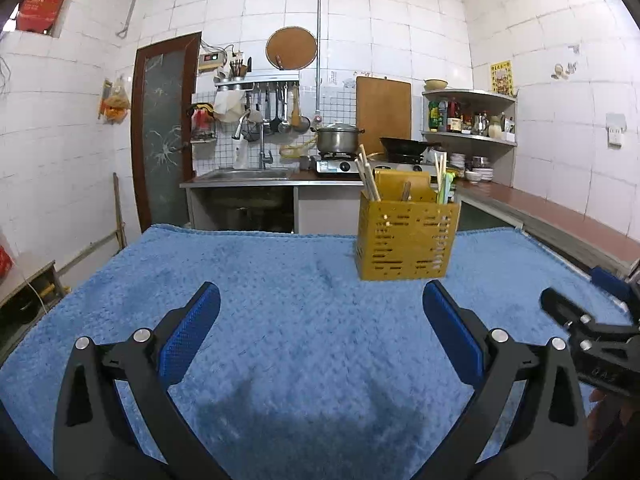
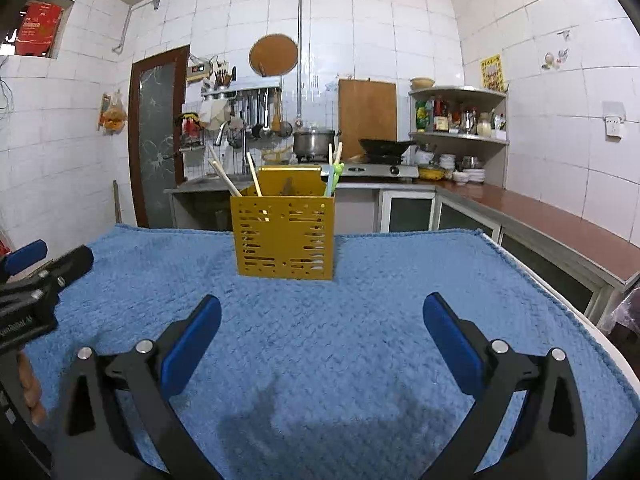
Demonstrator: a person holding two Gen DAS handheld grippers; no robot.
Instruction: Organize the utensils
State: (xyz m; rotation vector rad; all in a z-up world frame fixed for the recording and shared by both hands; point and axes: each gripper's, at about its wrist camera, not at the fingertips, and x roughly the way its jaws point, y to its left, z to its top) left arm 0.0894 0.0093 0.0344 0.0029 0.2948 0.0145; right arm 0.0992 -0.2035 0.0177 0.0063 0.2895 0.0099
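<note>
Holder [image 2: 285,236] on towel [image 2: 360,340], chopsticks [image 2: 224,178] inside | both hand-held grippers [image 1: 320,308] [image 2: 322,312] agape | spoon possibly

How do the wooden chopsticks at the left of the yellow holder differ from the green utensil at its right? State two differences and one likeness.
Colour: the wooden chopsticks are pale tan, the green utensil is bright green. Pose: the chopsticks lean out to the left, while the green utensil stands nearer upright. Both stand in the yellow holder on the blue towel, their tops above its rim.
</note>
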